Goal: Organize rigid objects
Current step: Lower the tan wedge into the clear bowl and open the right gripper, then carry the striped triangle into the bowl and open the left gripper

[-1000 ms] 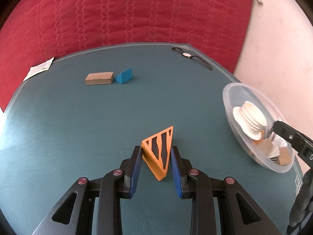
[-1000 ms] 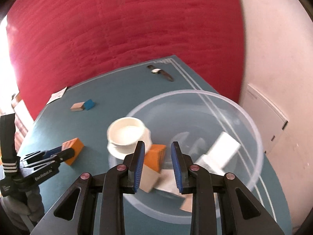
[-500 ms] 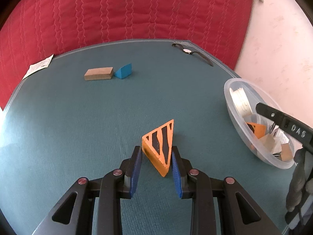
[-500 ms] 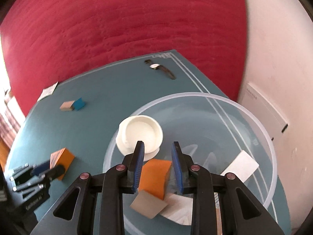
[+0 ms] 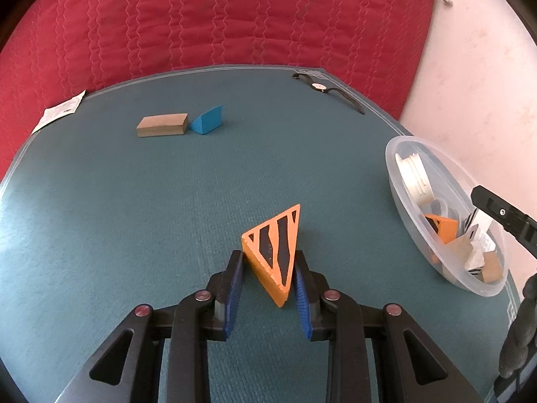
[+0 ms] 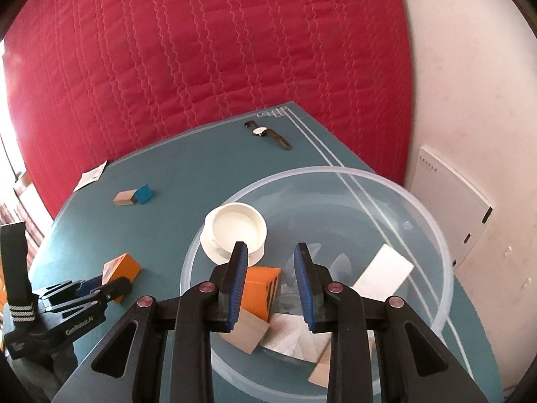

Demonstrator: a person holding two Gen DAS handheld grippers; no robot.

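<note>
My left gripper [image 5: 267, 265] is shut on an orange triangular block with black stripes [image 5: 273, 248], resting on the teal table [image 5: 134, 201]. It also shows in the right wrist view [image 6: 119, 270]. My right gripper [image 6: 270, 262] is open and empty above a clear plastic bowl [image 6: 436, 235]. An orange block [image 6: 260, 283] lies in the bowl below the fingers, with a white round lid [image 6: 236, 230] and pale flat pieces. The bowl also shows at the right of the left wrist view [image 5: 396, 154]. A tan block [image 5: 162, 125] and a blue wedge [image 5: 208, 121] lie side by side at the far left.
A wristwatch [image 5: 327, 89] lies at the table's far edge. A paper slip [image 5: 60, 112] sits at the far left corner. A red quilted cover [image 5: 218, 16] hangs behind the table. A pale wall [image 6: 470, 100] with a white panel is on the right.
My right gripper has opened and let the orange block drop into the bowl, then risen a little. My left gripper keeps its hold on the striped block.
</note>
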